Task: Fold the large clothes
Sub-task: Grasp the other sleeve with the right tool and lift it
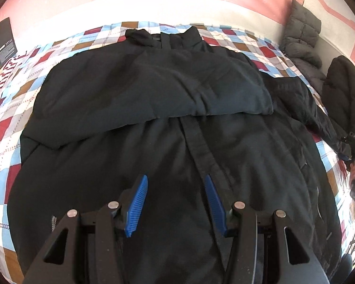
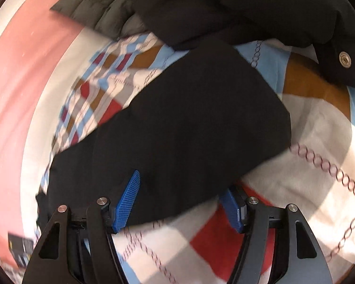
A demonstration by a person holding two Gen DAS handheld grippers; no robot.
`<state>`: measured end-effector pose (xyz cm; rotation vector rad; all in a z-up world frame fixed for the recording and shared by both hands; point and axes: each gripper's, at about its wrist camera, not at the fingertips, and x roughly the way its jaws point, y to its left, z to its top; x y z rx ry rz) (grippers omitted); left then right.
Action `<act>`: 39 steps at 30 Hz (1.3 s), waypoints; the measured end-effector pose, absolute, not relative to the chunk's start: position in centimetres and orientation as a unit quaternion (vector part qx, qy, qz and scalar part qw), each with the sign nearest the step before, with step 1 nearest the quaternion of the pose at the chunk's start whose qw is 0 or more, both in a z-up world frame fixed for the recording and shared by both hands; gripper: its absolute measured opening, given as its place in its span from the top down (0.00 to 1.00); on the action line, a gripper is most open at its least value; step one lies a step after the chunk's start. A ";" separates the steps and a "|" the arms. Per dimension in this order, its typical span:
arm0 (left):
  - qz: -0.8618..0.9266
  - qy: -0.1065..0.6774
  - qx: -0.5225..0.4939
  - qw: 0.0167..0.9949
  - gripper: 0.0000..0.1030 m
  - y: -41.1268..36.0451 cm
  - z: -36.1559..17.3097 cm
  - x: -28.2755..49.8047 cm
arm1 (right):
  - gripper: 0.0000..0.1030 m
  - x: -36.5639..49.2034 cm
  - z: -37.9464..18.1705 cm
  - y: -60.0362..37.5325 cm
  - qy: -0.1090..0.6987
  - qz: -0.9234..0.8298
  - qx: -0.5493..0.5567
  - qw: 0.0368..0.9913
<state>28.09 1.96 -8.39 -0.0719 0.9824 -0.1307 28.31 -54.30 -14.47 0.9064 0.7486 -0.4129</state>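
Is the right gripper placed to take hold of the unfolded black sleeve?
Probably yes: the black sleeve lies flat on the checked bedsheet between the right gripper's open blue fingers, nothing covering it.

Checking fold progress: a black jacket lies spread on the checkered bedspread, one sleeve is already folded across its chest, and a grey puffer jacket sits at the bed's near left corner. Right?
Not quite: the grey puffer jacket sits at the far right, by the wall, as the left wrist view shows. The black jacket, its folded sleeve and the checkered bedspread are as you say.
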 end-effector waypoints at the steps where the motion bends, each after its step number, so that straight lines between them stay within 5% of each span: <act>1: -0.062 0.473 -0.036 0.878 0.49 2.0 -8.5 28.1 | 0.36 28.7 -14.4 -54.4 0.350 -0.201 0.424 0.811; 2: -0.062 0.473 -0.037 0.878 0.49 2.2 -8.6 28.1 | 0.36 29.0 -14.4 -54.6 0.351 -0.210 0.423 0.808; 4: -0.060 0.473 -0.037 0.878 0.49 2.4 -8.6 28.0 | 0.64 29.3 -14.0 -54.9 0.353 -0.236 0.417 0.803; 8: -0.054 0.469 -0.038 0.881 0.49 3.1 -8.2 28.0 | 0.82 29.6 -11.2 -54.2 0.345 -0.228 0.390 0.823; 23: -0.020 0.460 -0.074 0.885 0.49 7.3 -7.4 27.0 | 0.85 33.2 8.5 -36.8 0.260 -0.009 0.203 0.944; 31: -0.004 0.451 -0.098 0.887 0.49 10.6 -7.1 26.0 | 0.85 36.7 9.5 -24.5 0.284 0.099 0.148 0.942; 39: 0.013 0.445 -0.121 0.887 0.49 14.0 -7.6 25.3 | 0.85 40.1 4.3 -13.6 0.351 0.184 0.109 0.912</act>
